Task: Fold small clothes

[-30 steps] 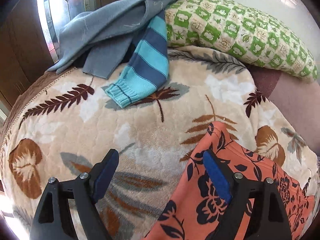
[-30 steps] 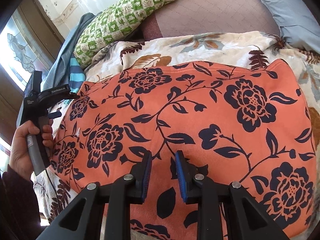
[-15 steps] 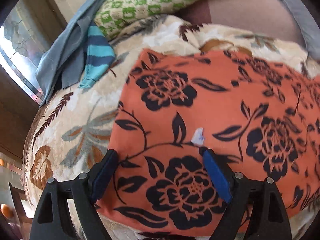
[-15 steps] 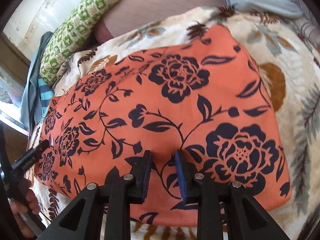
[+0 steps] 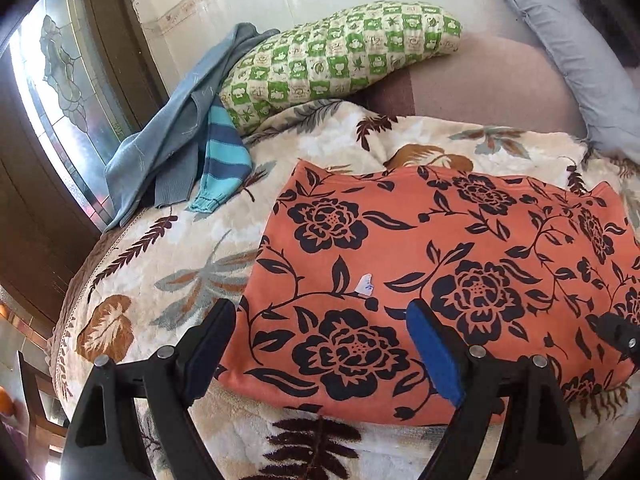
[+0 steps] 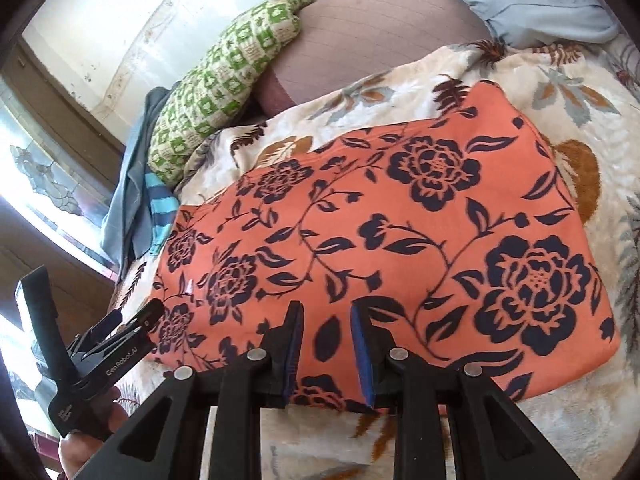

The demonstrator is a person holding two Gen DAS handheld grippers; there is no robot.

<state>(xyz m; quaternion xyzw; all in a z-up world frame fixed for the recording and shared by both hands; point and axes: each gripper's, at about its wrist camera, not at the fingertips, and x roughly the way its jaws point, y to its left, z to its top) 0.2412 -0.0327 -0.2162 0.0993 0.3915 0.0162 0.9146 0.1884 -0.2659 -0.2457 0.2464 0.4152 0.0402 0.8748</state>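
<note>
Lying flat on the leaf-print blanket (image 5: 168,280), the orange flowered cloth (image 5: 440,256) fills the left wrist view; the left gripper (image 5: 322,346) hangs over its near left corner, fingers spread wide and holding nothing. A green checked pillow (image 5: 340,56) and a striped sleeve (image 5: 222,160) lie beyond. From the right wrist, the right gripper (image 6: 325,346) sits above the cloth's near edge, fingers apart by a narrow gap, empty, with the left gripper at the cloth's left corner
</note>
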